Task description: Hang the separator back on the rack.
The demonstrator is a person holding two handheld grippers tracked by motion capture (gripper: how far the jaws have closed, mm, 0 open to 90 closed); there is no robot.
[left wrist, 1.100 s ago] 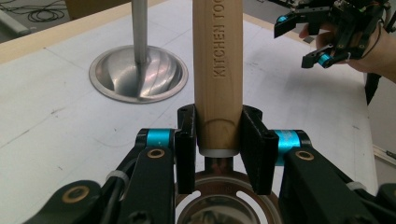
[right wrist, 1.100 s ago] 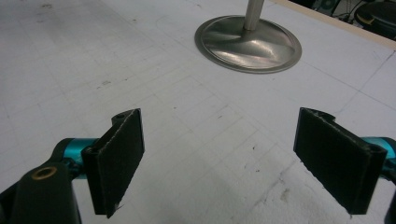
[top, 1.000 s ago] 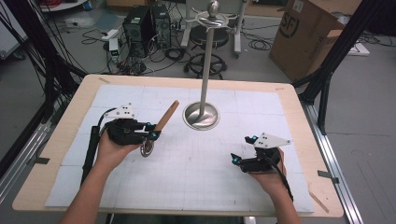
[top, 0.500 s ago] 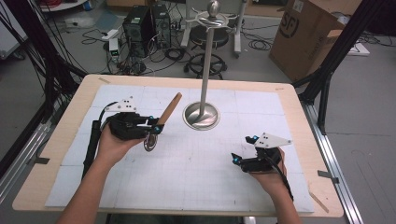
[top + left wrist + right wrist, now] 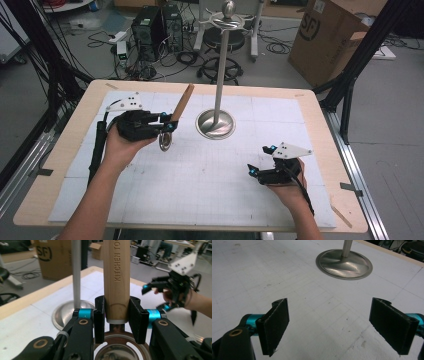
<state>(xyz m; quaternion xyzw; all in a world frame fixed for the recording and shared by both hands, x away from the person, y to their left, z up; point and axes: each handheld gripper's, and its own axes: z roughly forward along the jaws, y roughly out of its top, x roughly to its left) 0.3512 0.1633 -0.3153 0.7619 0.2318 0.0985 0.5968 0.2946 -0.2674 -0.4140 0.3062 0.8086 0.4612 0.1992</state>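
A: From the high view, where is the utensil?
B: The left gripper [image 5: 167, 125] holds the wooden-handled utensil [image 5: 176, 113] above the white mat [image 5: 200, 190], just left of the metal stand [image 5: 216, 123]. Its handle slants up and away, and a round metal head hangs below the jaws.
A: And the other hand?
B: The right gripper [image 5: 260, 162] sits low over the mat near the right front — jaws spread, nothing between them.
A: The left gripper view?
B: The two black pads [image 5: 99, 317] pinch the wooden handle [image 5: 116, 277] just above its metal collar; "KITCHEN" is stamped along the wood. The stand's pole and base rise behind on the left, and the other gripper [image 5: 156, 296] shows farther off at right.
A: The right gripper view?
B: Its pads [image 5: 274, 325] stand wide apart over bare mat — the stand's round base [image 5: 344, 264] lies ahead, well clear of them
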